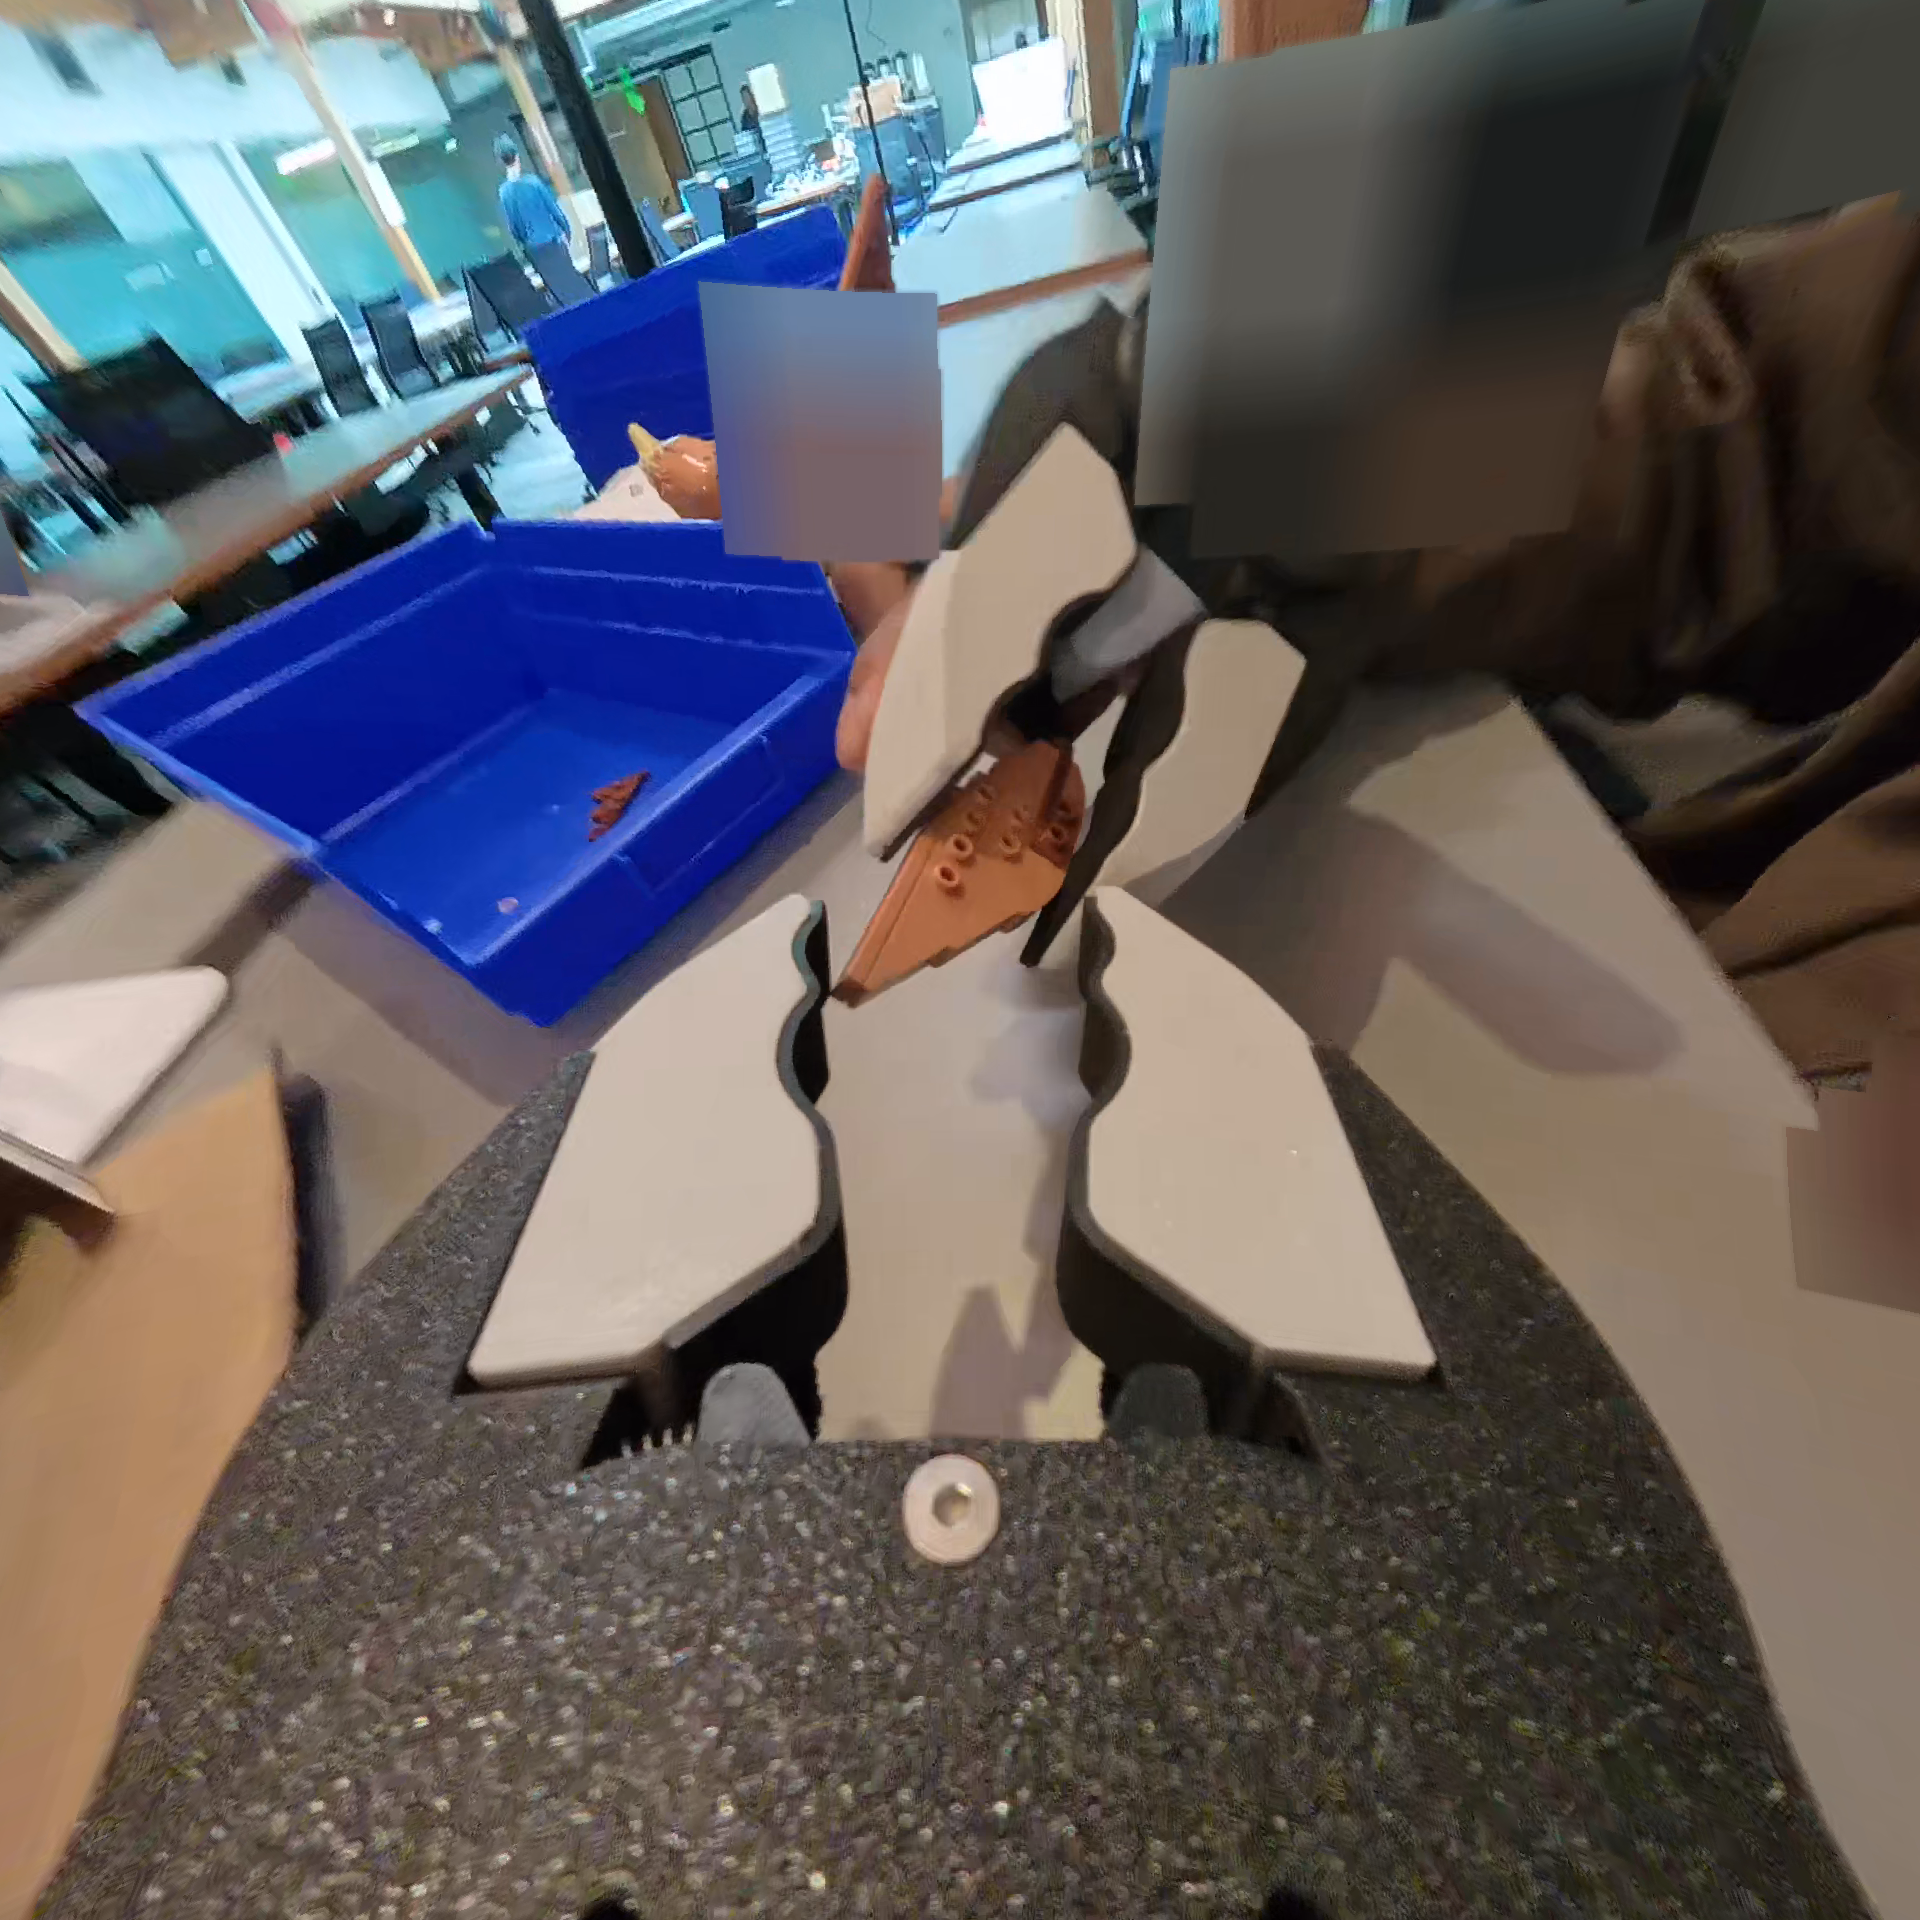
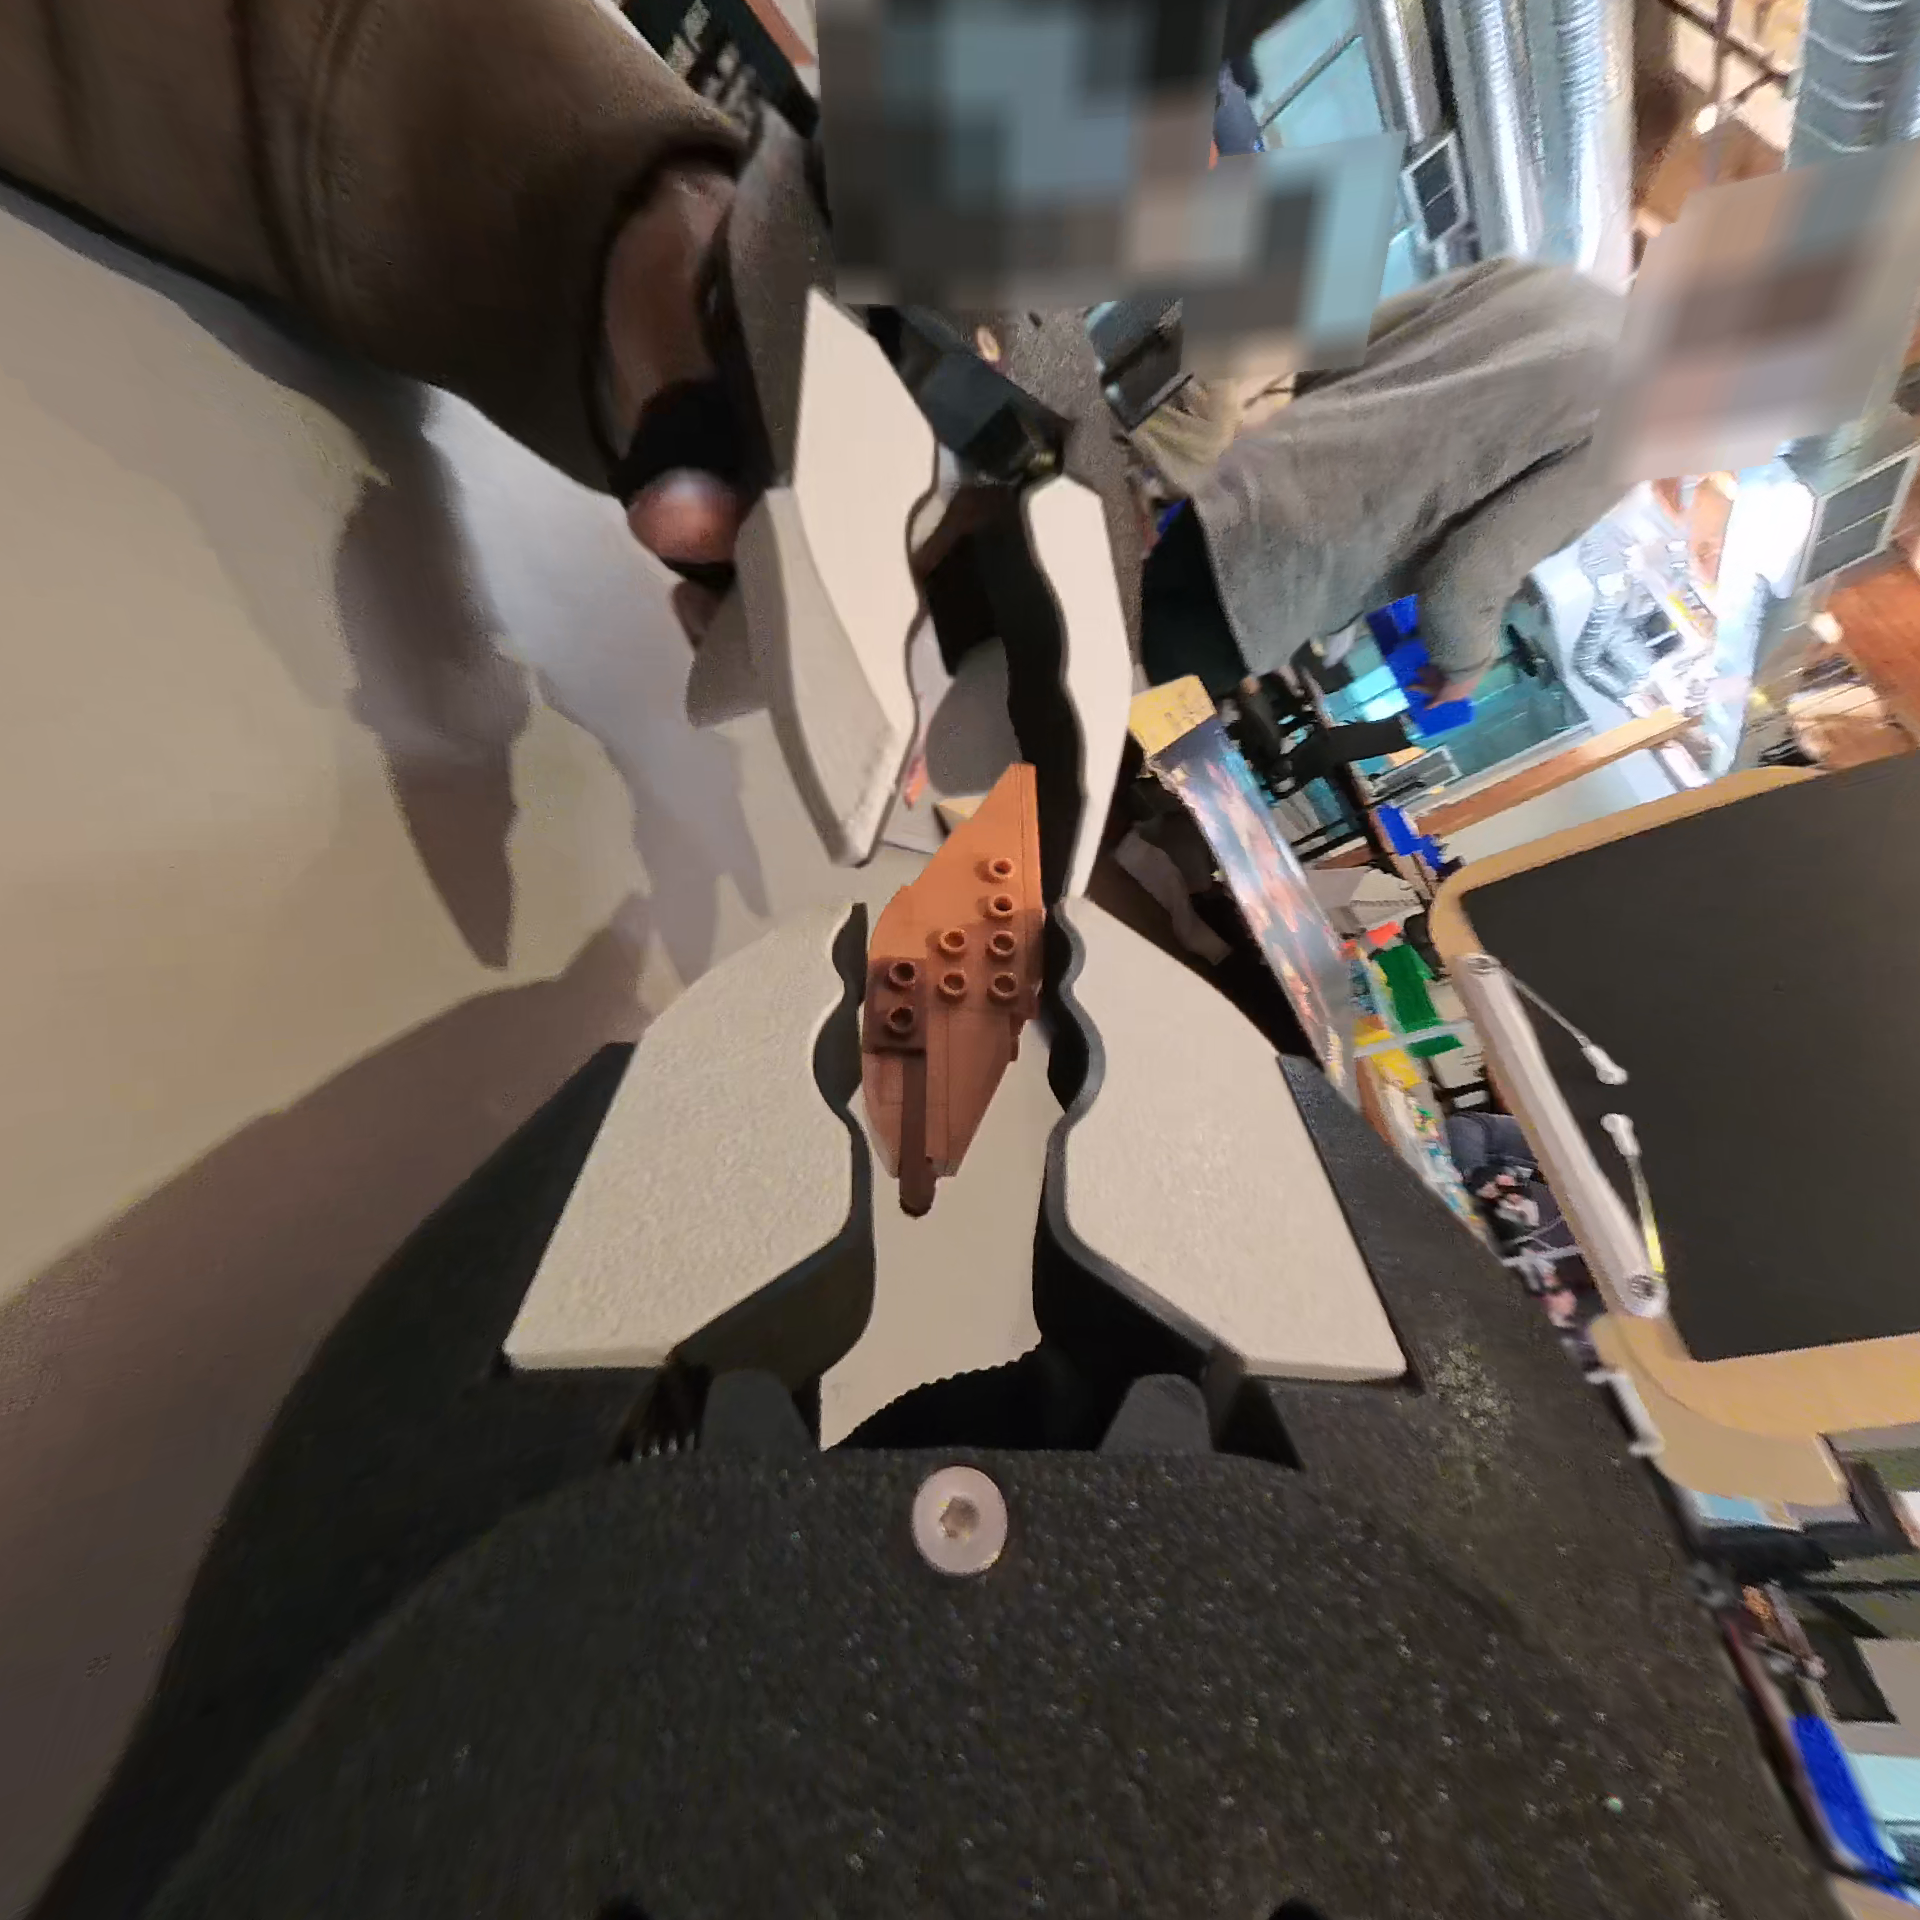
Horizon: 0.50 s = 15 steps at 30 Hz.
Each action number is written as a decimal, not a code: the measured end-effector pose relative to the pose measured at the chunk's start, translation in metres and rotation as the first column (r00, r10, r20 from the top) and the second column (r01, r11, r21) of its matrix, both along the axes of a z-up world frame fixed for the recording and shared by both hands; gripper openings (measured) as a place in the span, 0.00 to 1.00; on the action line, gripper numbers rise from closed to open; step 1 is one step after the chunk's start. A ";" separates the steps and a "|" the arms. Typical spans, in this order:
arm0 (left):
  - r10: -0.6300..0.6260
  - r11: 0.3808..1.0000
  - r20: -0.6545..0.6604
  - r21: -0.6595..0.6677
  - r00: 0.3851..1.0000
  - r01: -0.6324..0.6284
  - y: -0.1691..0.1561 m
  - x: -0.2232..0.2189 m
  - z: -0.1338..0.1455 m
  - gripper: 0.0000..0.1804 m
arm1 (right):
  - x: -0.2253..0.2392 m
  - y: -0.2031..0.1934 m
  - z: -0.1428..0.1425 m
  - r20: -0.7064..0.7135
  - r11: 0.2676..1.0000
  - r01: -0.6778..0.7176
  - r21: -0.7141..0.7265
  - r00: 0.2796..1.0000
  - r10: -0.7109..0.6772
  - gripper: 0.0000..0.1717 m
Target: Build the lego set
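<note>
The right gripper [image 2: 956, 966] has its jaws clamped on one brown studded wedge plate [image 2: 956, 997], held up over the grey bench [image 2: 260, 727]. Only the left wrist view shows the two blue bins: the nearer bin [image 1: 468, 748] (a few small brown bits lie on its floor) and a second bin [image 1: 644, 343] behind it. In that view the left gripper [image 1: 956, 966] stands with its jaws apart, the plate's pointed tip at its left finger [image 1: 727, 1039], not gripped. Only the right wrist view shows a picture-printed box [image 2: 1247, 862] standing beyond the grippers.
</note>
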<state>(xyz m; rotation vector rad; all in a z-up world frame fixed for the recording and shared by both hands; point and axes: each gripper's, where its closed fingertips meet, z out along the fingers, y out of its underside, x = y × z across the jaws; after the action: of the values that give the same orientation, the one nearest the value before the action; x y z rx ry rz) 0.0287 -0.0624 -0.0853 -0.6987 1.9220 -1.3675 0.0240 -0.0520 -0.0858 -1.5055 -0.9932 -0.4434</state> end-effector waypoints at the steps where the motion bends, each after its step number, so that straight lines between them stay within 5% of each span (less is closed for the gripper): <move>1: 0.006 0.998 -0.031 -0.059 0.999 -0.008 0.002 0.002 0.001 0.25 | 0.002 0.000 0.002 0.012 1.000 0.010 0.023 1.000 -0.011 0.19; 8: -0.086 0.918 -0.170 -0.397 0.982 0.011 -0.001 0.006 0.007 0.25 | 0.001 -0.002 0.007 0.067 0.996 0.004 0.086 0.998 -0.010 0.19; 15: -0.159 0.888 -0.198 -0.458 0.967 0.052 -0.015 0.005 0.003 0.13 | -0.003 -0.002 0.005 0.117 0.993 0.002 0.118 0.993 -0.016 0.18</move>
<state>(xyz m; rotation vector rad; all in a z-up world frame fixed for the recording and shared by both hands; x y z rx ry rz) 0.0340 -0.0778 -0.0823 -1.0232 1.8500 -1.9071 0.0212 -0.0537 -0.0803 -1.3914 -1.0343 -0.5928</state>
